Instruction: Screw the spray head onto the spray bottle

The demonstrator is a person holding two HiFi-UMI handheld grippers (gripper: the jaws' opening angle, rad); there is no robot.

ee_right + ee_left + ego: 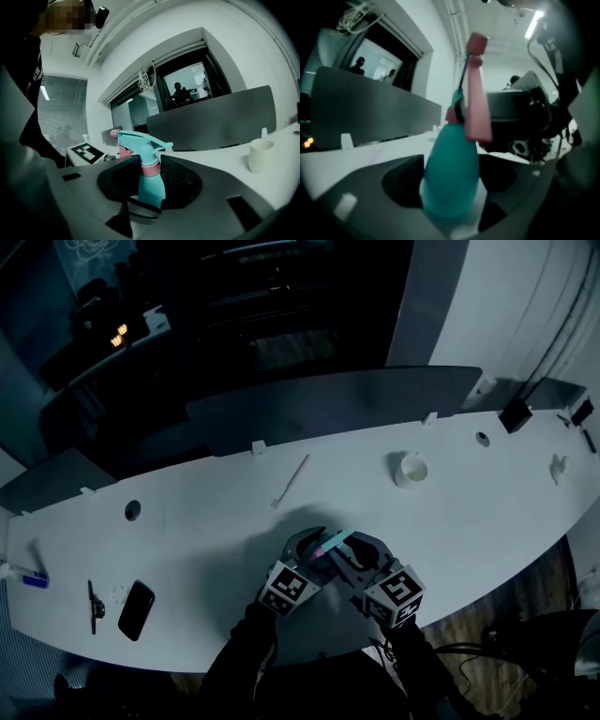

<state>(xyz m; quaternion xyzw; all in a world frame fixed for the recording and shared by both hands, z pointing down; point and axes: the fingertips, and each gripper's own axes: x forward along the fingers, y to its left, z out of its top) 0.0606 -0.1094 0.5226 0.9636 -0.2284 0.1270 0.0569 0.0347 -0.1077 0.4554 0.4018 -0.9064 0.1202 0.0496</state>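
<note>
A teal spray bottle with a teal and pink spray head on it is held between both grippers, above the front middle of the white table. In the left gripper view, my left gripper has its pads against the wide teal body, and the pink trigger rises above. My right gripper is closed around the neck at the pink collar. In the head view, the left gripper and right gripper meet around the bottle.
A white cup stands at the back right of the table and also shows in the right gripper view. A white stick lies behind the grippers. A black phone lies at the front left. A grey partition runs along the far edge.
</note>
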